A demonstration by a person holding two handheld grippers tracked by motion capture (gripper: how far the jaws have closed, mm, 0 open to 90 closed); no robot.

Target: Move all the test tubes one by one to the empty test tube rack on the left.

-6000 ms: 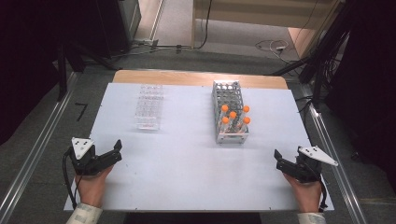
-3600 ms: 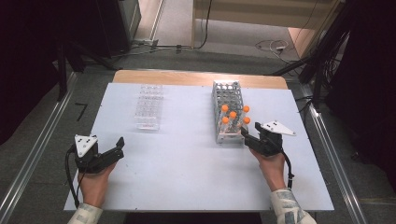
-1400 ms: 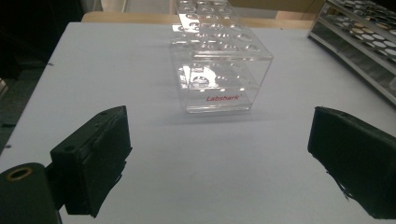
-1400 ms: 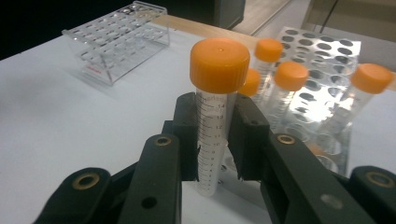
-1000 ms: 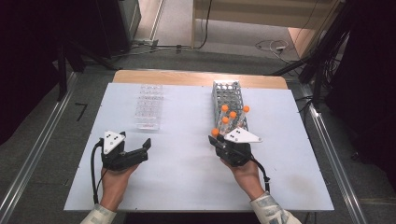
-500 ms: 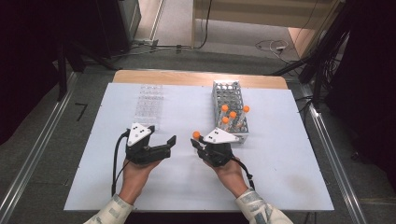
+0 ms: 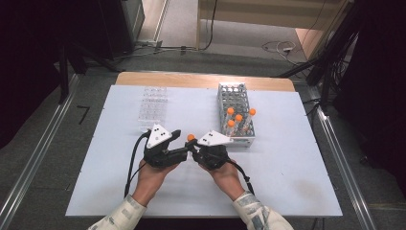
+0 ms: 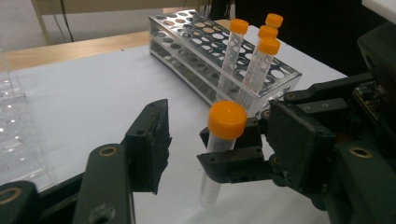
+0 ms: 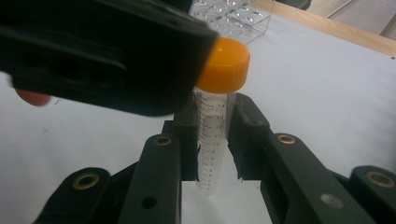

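A clear graduated tube with an orange cap (image 7: 191,137) stands upright above the white table, with my right gripper (image 9: 212,135) shut on its body. In the left gripper view the tube (image 8: 219,140) is held by the right gripper (image 8: 233,156) just below the cap. My left gripper (image 8: 219,135) faces it, and its jaws have just been closing with the cap between them. A gap still shows between the cap and the left jaw's pad (image 8: 159,135). In the high view the left gripper (image 7: 181,143) and right gripper (image 7: 194,146) meet at the table's middle.
A metal tube rack (image 7: 234,115) holding several orange-capped tubes (image 8: 261,46) stands behind and to the right of the grippers. A clear plastic rack (image 7: 153,108) sits at the back left. The white table surface (image 7: 287,163) has free room on the right and in front.
Both hands have come together at the table's middle, the right one carrying the tube leftward from the rack. The left gripper's jaws have narrowed around the orange cap.
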